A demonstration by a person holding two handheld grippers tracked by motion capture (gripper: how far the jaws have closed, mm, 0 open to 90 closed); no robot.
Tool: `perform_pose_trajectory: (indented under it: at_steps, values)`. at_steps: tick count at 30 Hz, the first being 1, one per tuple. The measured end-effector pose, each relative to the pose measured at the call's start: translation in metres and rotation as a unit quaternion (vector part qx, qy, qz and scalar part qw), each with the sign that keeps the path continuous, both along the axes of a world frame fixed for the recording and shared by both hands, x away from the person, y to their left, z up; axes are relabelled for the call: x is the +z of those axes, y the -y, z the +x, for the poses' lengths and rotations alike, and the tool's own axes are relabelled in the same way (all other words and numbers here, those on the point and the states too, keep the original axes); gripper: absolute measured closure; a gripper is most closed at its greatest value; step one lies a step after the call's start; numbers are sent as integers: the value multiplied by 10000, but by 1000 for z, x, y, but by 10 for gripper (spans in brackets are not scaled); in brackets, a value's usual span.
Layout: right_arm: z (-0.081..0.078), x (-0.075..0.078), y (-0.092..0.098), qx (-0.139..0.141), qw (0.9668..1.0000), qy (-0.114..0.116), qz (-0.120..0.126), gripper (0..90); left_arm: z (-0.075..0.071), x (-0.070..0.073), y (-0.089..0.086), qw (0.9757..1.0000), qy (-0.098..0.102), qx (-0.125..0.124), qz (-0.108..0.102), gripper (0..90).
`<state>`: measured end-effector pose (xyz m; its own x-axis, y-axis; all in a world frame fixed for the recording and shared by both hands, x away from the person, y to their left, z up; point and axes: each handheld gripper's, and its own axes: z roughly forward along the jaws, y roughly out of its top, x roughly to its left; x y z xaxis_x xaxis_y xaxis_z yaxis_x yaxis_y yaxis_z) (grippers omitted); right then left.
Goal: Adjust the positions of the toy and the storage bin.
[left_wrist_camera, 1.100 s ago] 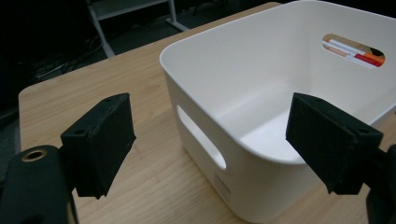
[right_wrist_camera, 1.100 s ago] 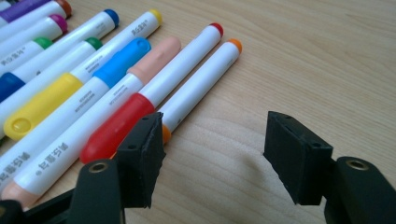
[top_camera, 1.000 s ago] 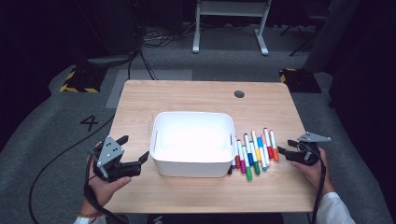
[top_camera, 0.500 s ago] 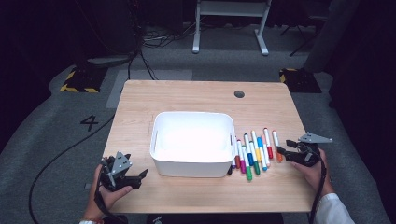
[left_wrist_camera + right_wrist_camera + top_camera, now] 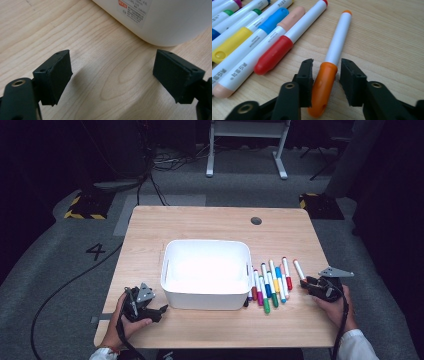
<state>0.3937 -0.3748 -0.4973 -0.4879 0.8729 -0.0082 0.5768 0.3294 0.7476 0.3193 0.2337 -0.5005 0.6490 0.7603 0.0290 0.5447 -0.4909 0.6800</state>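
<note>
The right gripper point(image 5: 325, 75) has just been closing around the orange marker's point(image 5: 329, 72) cap: one pad touches it, the other stands slightly off. That marker lies on the table point(image 5: 200, 227) at the bin's point(image 5: 206, 272) 3 o'clock, apart from the marker row point(image 5: 270, 282). The left gripper point(image 5: 112, 75), jaws spread with nothing between, sits low at the bin's 8 o'clock

One white bin point(image 5: 206, 272) stands on the counter point(image 5: 210, 222). Beside it lie about nine markers point(image 5: 272, 282) in a close row, and one orange marker point(image 5: 299, 269) lies apart. Two grippers: left point(image 5: 159, 310), right point(image 5: 306, 283).
</note>
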Motion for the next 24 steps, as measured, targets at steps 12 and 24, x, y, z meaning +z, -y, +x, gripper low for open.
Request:
perform_pose_trajectory:
  at_steps: [12, 24]
  values:
    - [0, -1, 1, -265, 9996, 84, 53, 750, 10, -2, -2, 9996, -223, -88, -162, 104]
    - [0, -1, 4, -453, 9989, 142, 59, 751, 10, -2, -2, 9996, -225, -95, -159, 101]
